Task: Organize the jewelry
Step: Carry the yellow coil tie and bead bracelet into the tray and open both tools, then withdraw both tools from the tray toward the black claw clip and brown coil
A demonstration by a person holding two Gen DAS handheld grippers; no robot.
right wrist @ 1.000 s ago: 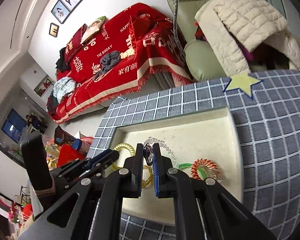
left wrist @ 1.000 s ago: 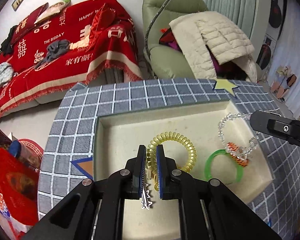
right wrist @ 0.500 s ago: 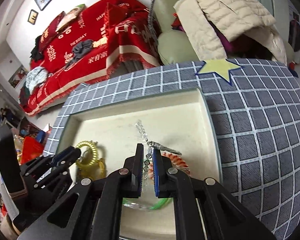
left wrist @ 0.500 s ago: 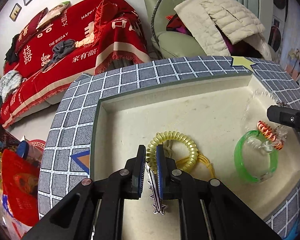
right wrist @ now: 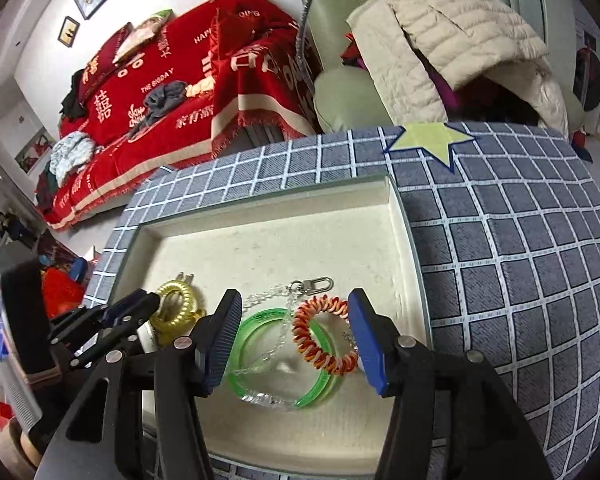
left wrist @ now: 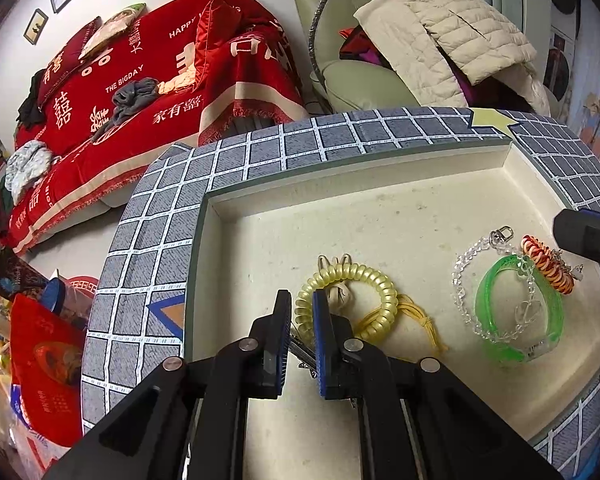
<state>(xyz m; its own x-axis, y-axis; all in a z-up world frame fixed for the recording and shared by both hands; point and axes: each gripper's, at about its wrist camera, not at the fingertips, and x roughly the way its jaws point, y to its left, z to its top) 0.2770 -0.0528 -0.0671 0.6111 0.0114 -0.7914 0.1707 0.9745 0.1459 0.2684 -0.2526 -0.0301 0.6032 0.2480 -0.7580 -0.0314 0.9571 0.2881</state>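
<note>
A cream tray (left wrist: pixel 380 196) holds the jewelry. My left gripper (left wrist: pixel 301 312) is nearly shut, with a silver spiky hair clip (left wrist: pixel 305 354) between its fingers low over the tray floor, right beside a yellow coil hair tie (left wrist: pixel 380 284). My right gripper (right wrist: pixel 292 336) is open and empty above a green bangle (right wrist: pixel 324 388), a red-orange coil tie (right wrist: pixel 320 344) and a clear bead chain with a clasp (right wrist: pixel 312 285). These also show in the left wrist view: bangle (left wrist: pixel 484 312), red-orange coil (left wrist: pixel 548 268), bead chain (left wrist: pixel 464 264).
The tray sits on a grey grid-pattern cloth (right wrist: pixel 520 240) with a yellow star (right wrist: pixel 432 140). A yellow cord (left wrist: pixel 416 316) and a small shell charm (left wrist: pixel 340 298) lie by the yellow coil. Beyond are a red-covered sofa (left wrist: pixel 160 80) and a green armchair (left wrist: pixel 360 76).
My right gripper has opened and let go of the bead chain, which now lies over the green bangle. My left gripper has lowered the hair clip toward the tray floor and loosened slightly.
</note>
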